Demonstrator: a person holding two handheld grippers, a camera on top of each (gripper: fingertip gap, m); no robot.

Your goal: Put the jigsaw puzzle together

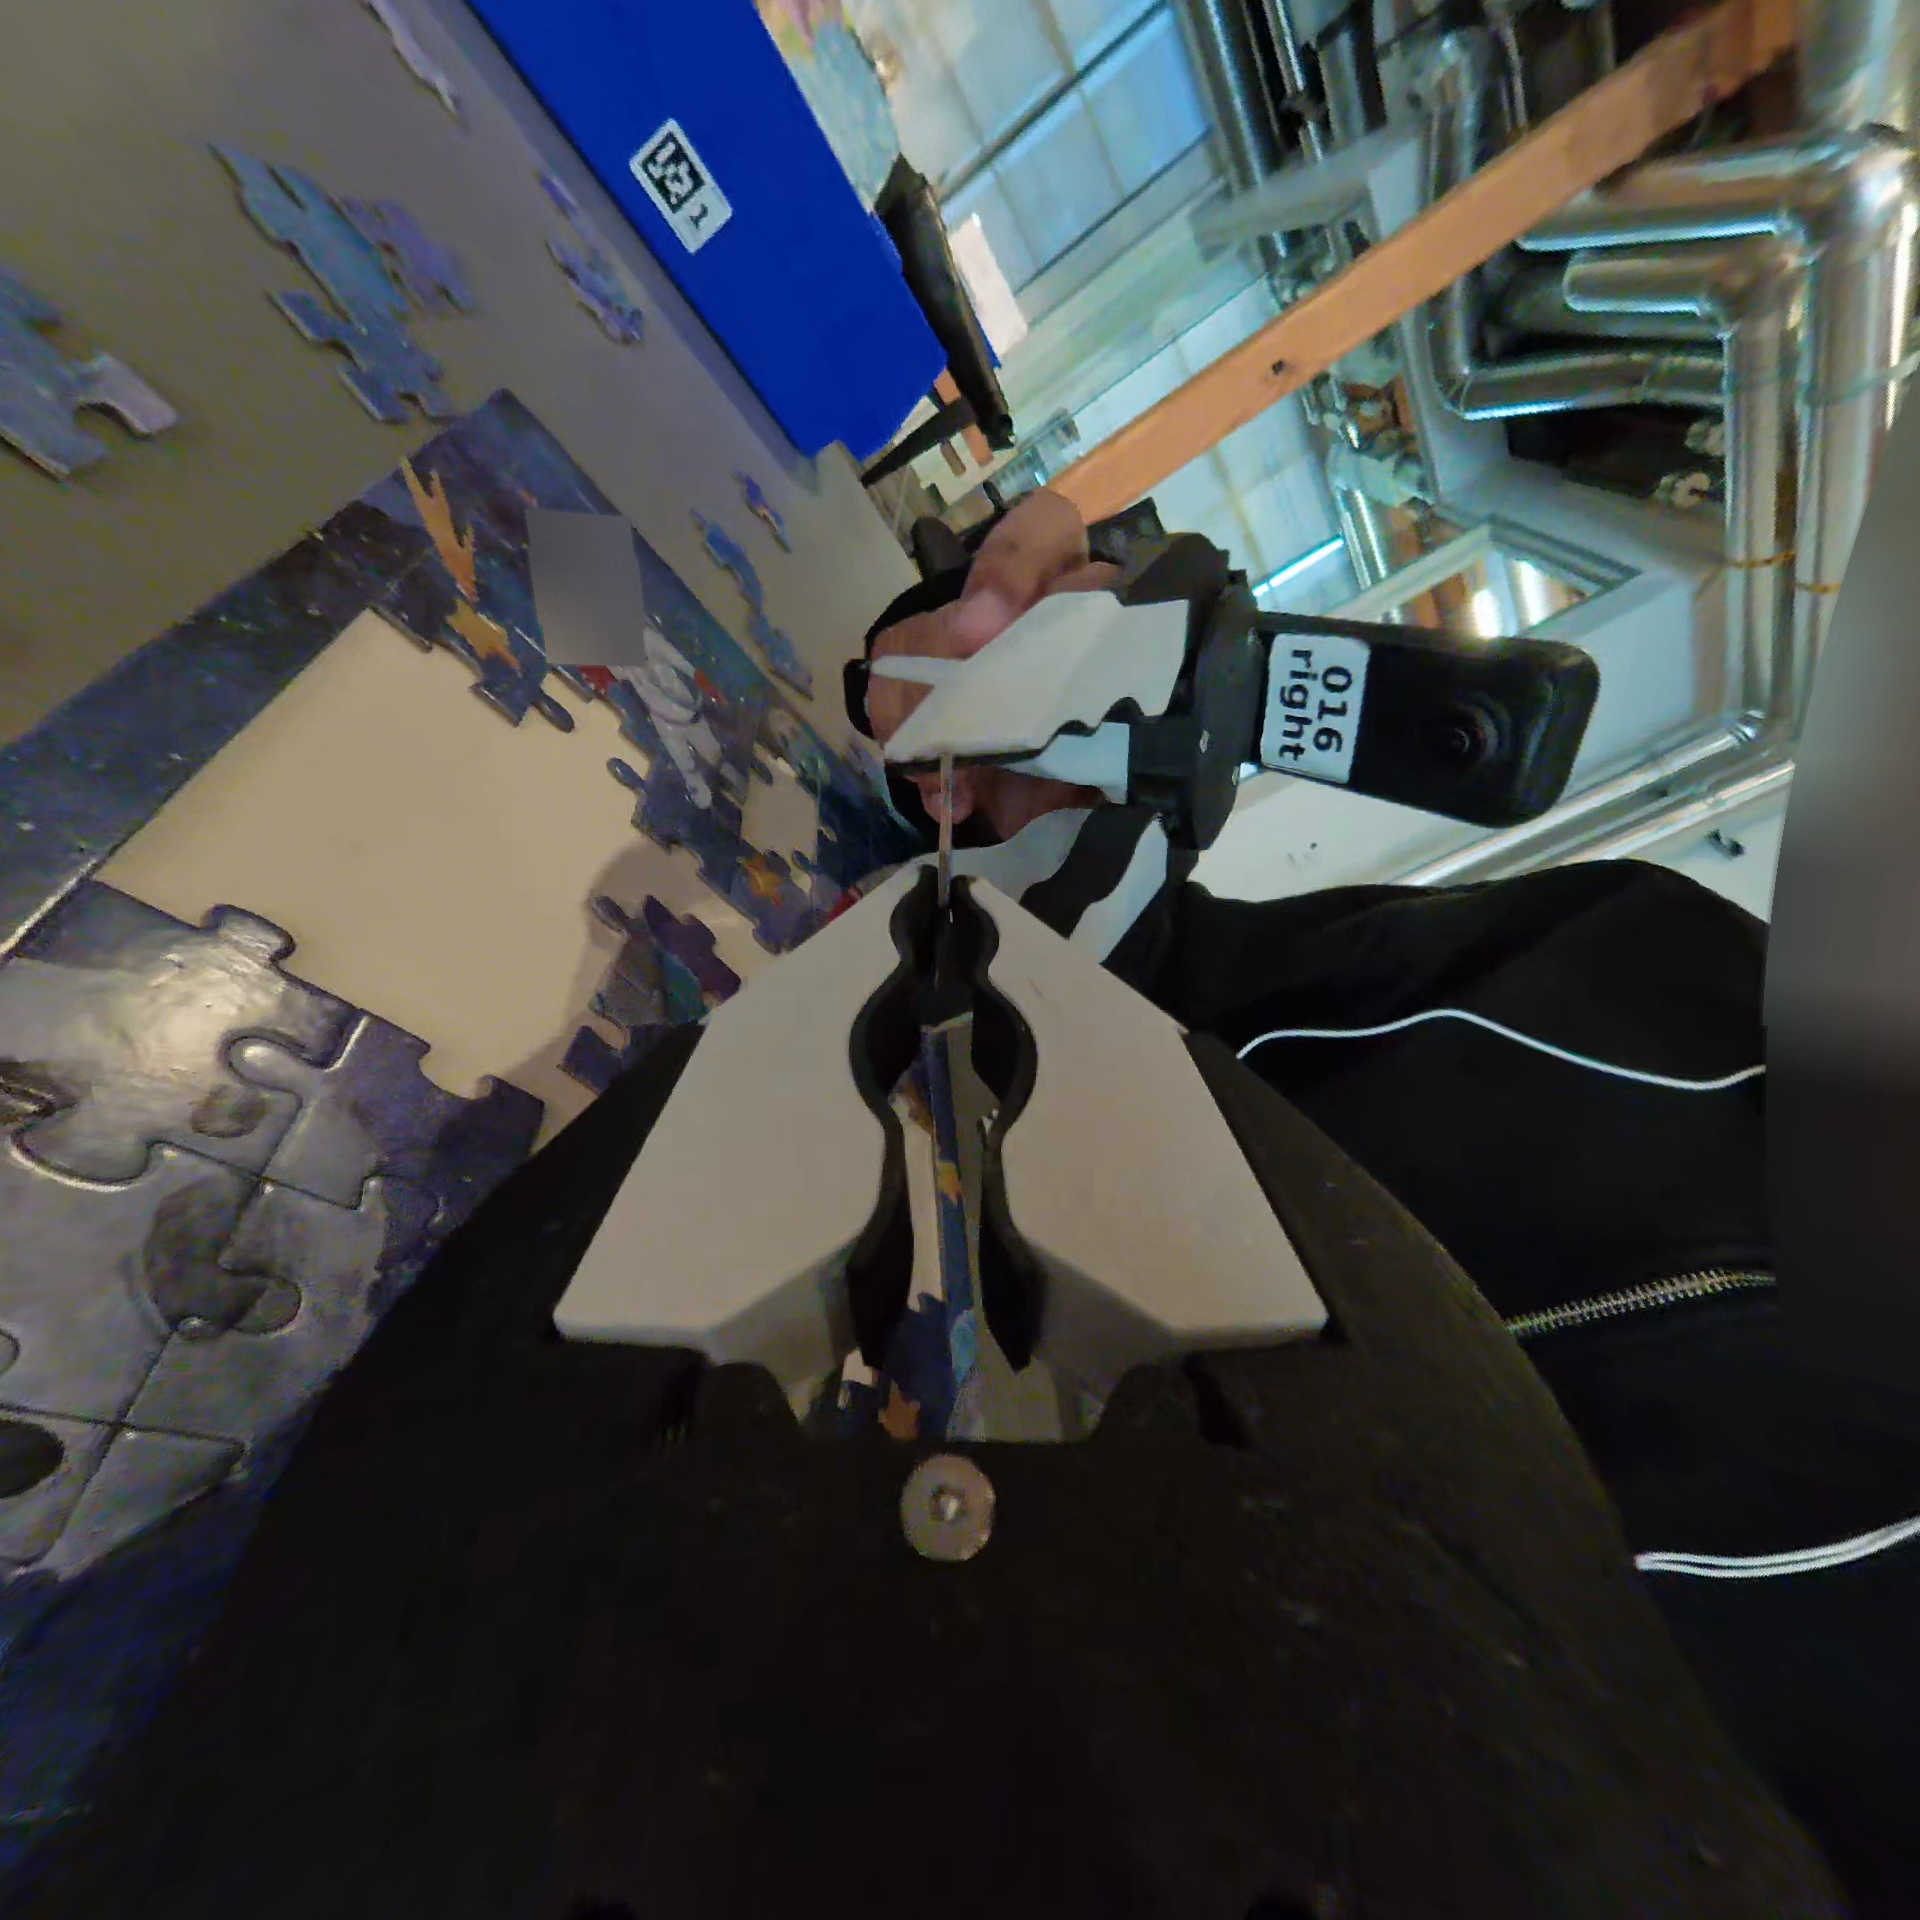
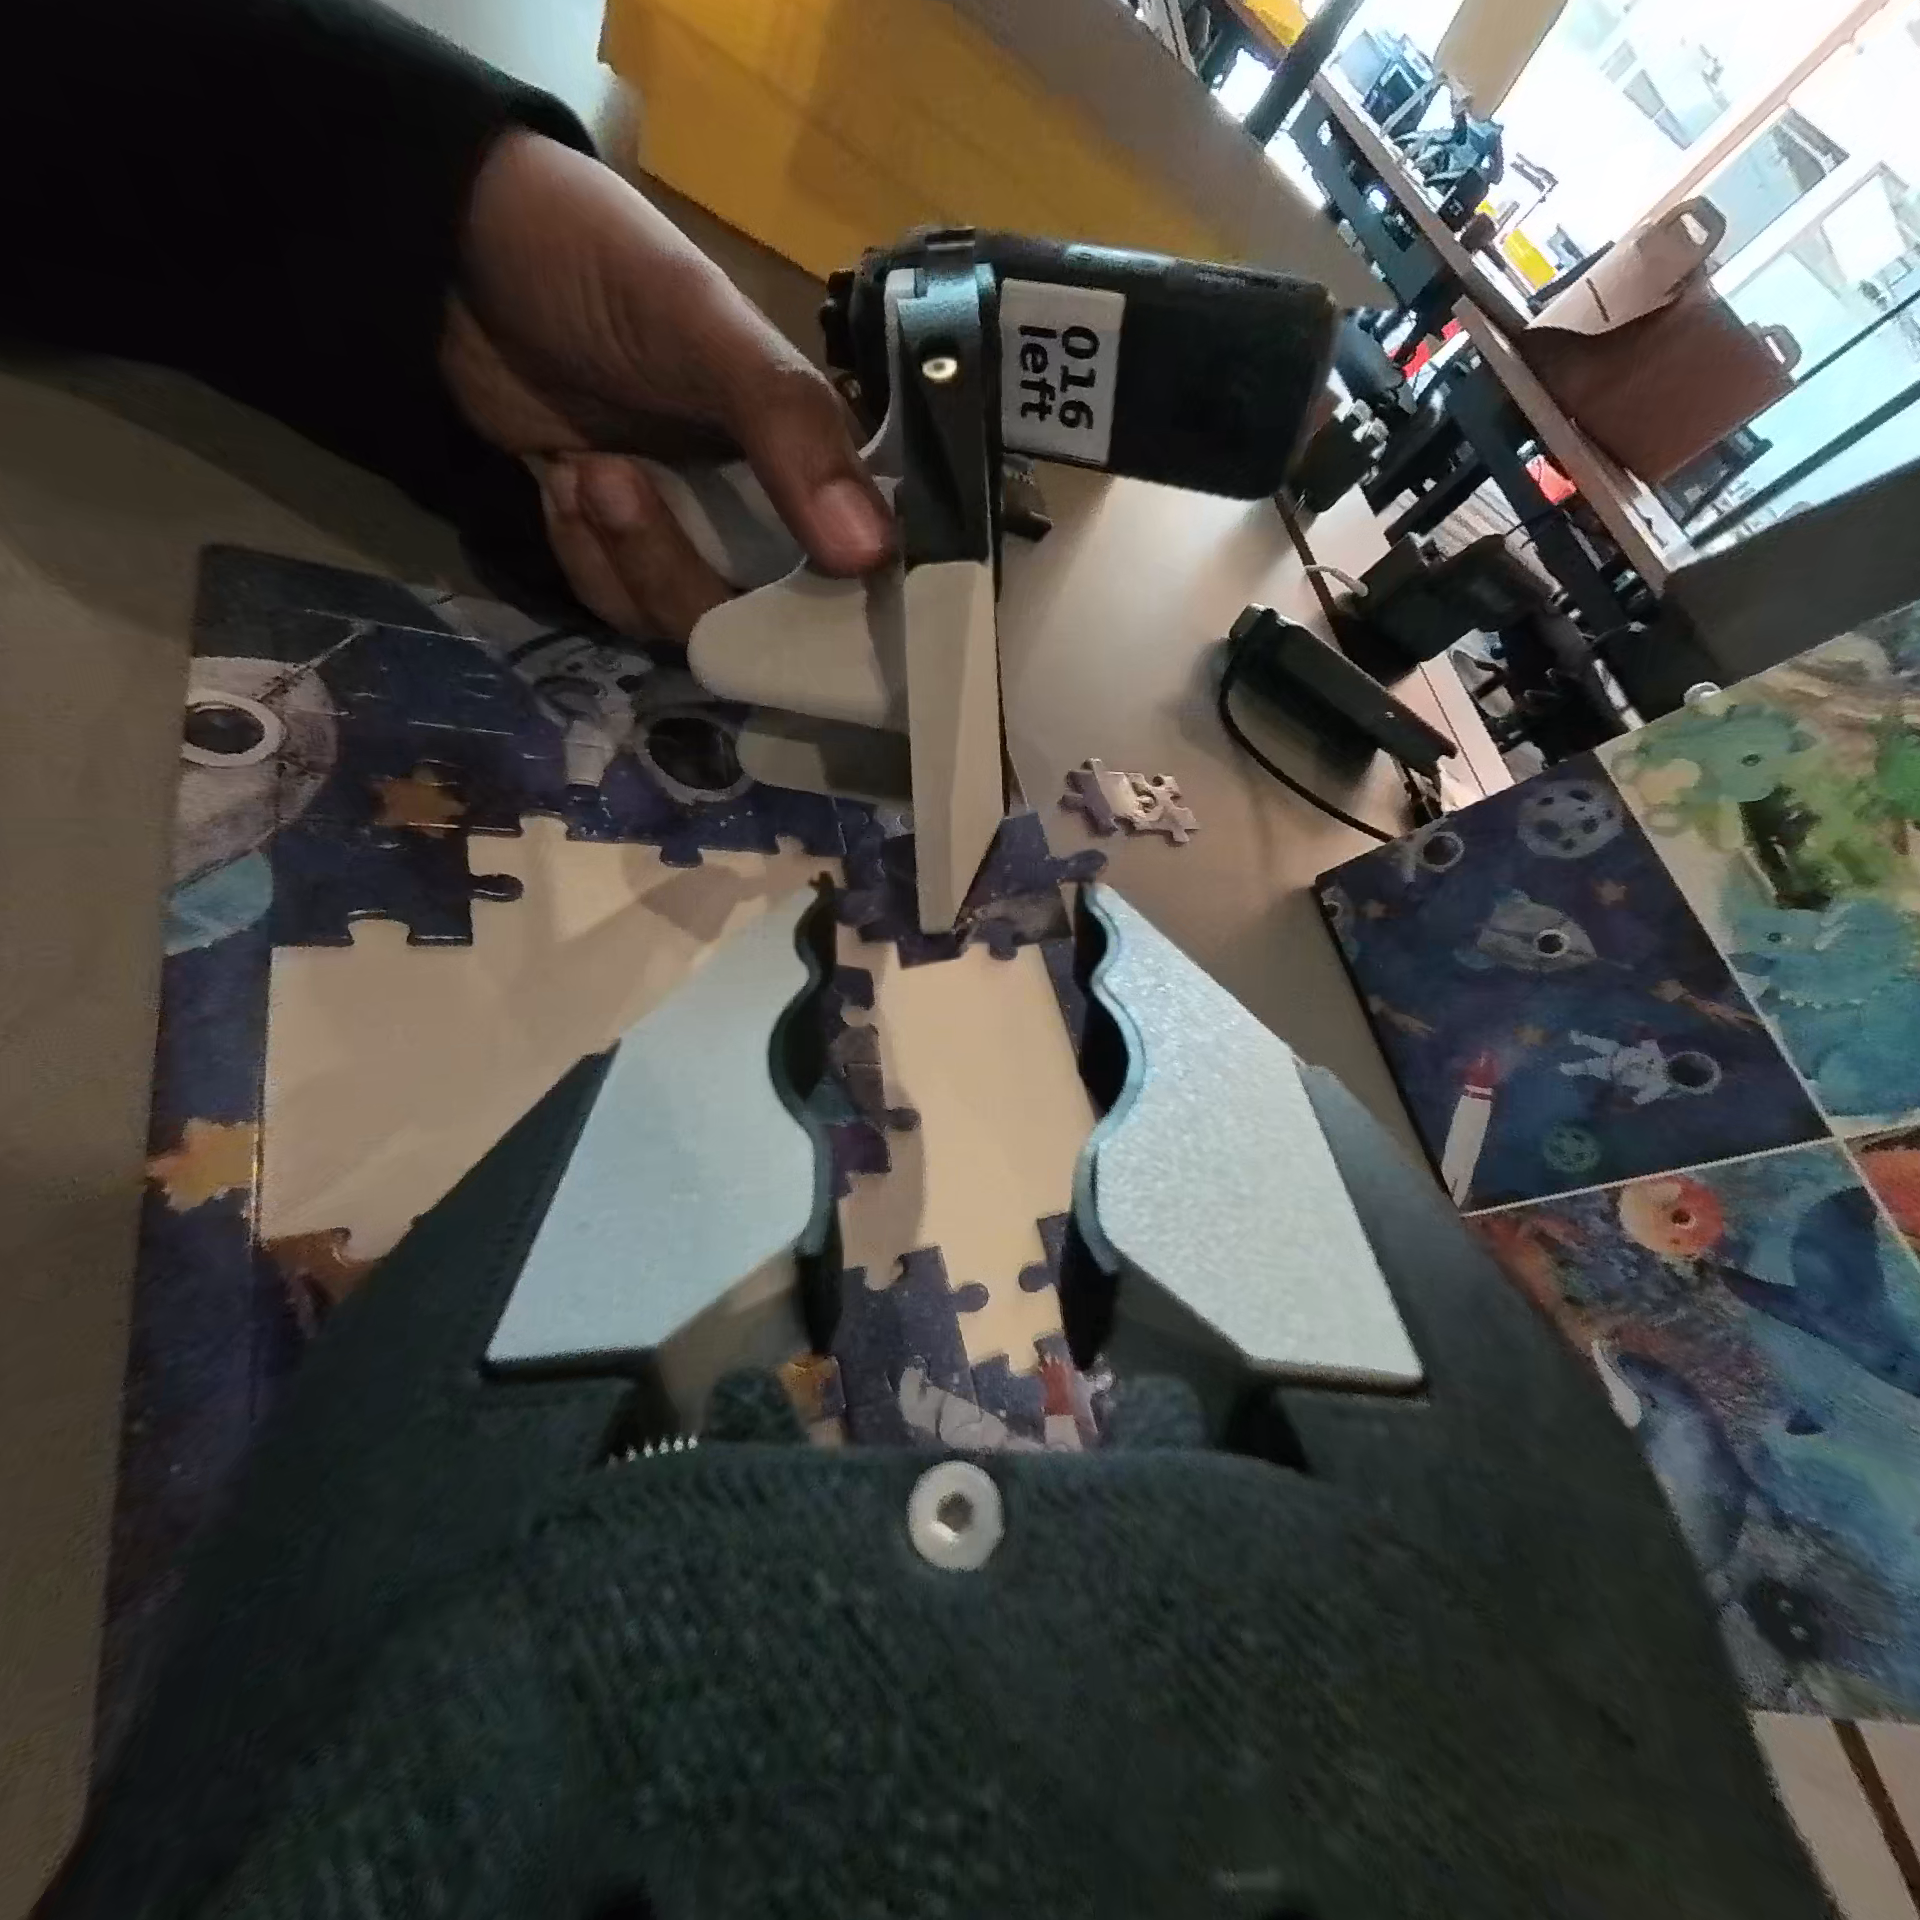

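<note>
Two close wrist cameras facing each other over one puzzle.

The half-built puzzle is lying flat on the surface, with a lone piece sitting just beyond its far right corner. A picture sheet is lying to the puzzle's right. A charger block is resting farther back, and a box is standing behind the puzzle.

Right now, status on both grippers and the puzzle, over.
Left gripper shut on puzzle piece, held on edge. Right gripper open, empty, over the puzzle. Puzzle centre still unfilled; loose piece on the table beyond. Nothing blocking.
</note>
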